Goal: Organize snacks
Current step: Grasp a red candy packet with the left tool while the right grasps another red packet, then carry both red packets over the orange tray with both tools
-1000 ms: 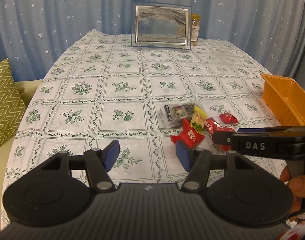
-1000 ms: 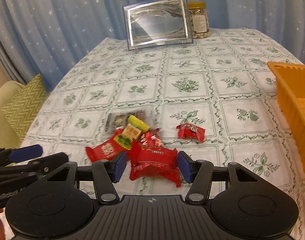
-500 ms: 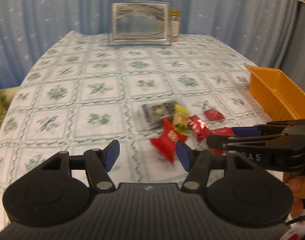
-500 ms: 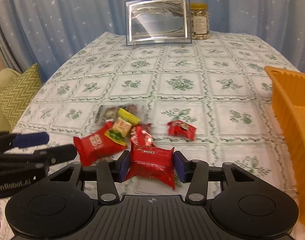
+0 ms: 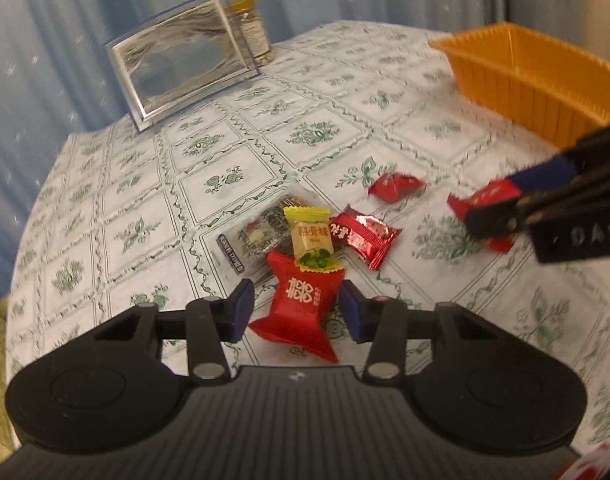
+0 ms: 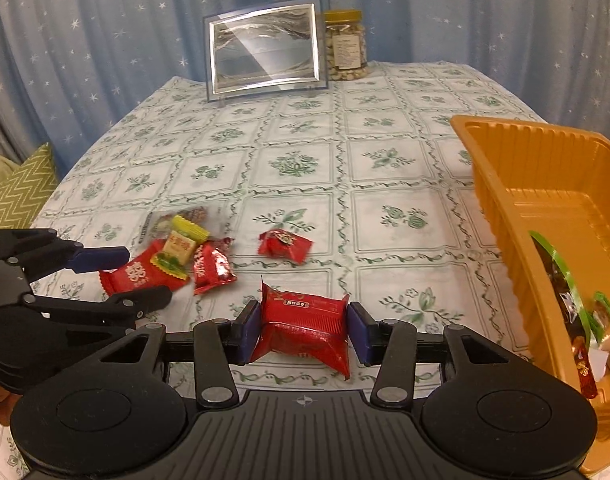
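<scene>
The right gripper (image 6: 304, 332) is clamped on a red packet (image 6: 305, 326): both blue pads press its short sides, and the packet sits crosswise between them, its long axis running from pad to pad, lifted clear of the cloth as far as the right wrist view shows. From there the orange tray (image 6: 501, 200) lies to the right, at the table's right edge, with a few wrapped snacks already in its near end. Judged from this, the carry is a short sideways one over the tray's near wall, and the right hand is plainly the nearer of the two to it.

The left gripper (image 5: 295, 312) has its jaws closing around a red candy bag (image 5: 303, 302) that lies on the tablecloth (image 5: 209, 128) toward the near edge. The bag stands lengthwise between the pads, its narrow waist level with them; a sliver of cloth shows on each side, so the pads do not yet press it. A yellow candy (image 5: 309, 236) overlaps the bag's far end, so it may be dragged along when the bag rises. Past it lie a shiny red packet (image 5: 363, 236), a clear packet (image 5: 253, 240) and a small red candy (image 5: 395, 187), all well short of the tray.
</scene>
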A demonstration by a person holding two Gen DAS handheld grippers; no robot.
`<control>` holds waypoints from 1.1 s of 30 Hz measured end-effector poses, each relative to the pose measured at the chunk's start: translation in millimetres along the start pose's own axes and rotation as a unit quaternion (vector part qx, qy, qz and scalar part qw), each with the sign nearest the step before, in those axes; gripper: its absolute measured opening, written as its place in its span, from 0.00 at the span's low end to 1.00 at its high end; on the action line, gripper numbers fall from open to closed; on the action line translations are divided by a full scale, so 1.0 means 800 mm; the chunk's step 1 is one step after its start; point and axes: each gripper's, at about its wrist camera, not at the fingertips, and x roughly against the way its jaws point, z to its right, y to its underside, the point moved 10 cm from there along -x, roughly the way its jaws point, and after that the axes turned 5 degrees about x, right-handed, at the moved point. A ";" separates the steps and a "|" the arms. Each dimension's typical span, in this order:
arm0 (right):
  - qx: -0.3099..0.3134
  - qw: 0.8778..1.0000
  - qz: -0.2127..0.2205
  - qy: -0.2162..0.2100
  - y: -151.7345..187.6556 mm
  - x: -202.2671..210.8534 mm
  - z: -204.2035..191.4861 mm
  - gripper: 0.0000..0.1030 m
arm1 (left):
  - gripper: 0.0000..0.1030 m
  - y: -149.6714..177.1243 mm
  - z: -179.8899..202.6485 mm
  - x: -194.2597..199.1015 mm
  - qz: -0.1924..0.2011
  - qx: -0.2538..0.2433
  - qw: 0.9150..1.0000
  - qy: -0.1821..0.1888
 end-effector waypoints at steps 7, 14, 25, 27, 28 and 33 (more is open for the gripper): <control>-0.010 1.000 0.000 -0.001 0.005 0.008 0.003 0.45 | 0.23 0.008 0.003 0.010 -0.016 0.027 1.000 -0.001; -0.017 1.000 0.005 -0.009 0.013 0.033 -0.004 0.45 | 0.23 0.027 0.003 0.051 -0.018 0.120 0.993 -0.009; -0.019 1.000 0.012 0.013 0.037 0.108 -0.002 0.45 | 0.23 0.024 0.033 0.140 0.003 0.203 0.979 -0.015; -0.018 0.999 0.015 0.025 0.041 0.125 0.002 0.45 | 0.23 0.021 0.040 0.154 0.006 0.206 0.978 -0.015; -0.020 0.999 0.018 0.030 0.043 0.134 0.004 0.45 | 0.23 0.021 0.046 0.160 0.006 0.207 0.978 -0.013; -0.023 0.999 0.027 0.042 0.053 0.170 0.013 0.45 | 0.23 0.018 0.070 0.186 0.011 0.207 0.978 -0.002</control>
